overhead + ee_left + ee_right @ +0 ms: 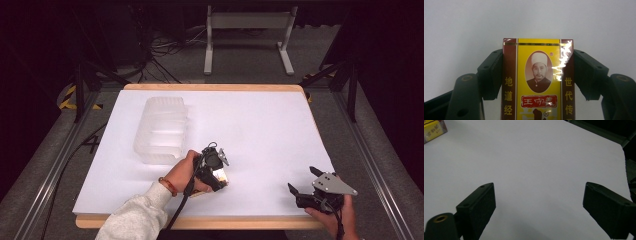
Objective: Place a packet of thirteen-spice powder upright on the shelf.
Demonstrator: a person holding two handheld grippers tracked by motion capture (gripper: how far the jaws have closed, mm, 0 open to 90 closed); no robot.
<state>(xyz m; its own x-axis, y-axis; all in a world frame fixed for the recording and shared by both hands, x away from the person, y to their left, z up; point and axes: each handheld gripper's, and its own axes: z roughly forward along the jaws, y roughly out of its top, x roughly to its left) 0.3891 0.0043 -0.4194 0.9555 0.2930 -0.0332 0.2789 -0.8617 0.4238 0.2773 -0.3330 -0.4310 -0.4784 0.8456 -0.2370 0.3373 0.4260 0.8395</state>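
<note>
A yellow and dark red box with Chinese print and an oval portrait sits between the jaws of my left gripper, which is shut on its two sides. In the high view that gripper points down at the white table near the front middle, and the box is mostly hidden under it. My right gripper rests near the front right corner, and in its own view the right gripper is open over bare white surface. A corner of the box shows at the top left there.
A clear plastic tray with ribbed compartments lies on the left half of the white table. The table's wooden front edge runs just below both hands. A white metal stand is on the floor beyond the table.
</note>
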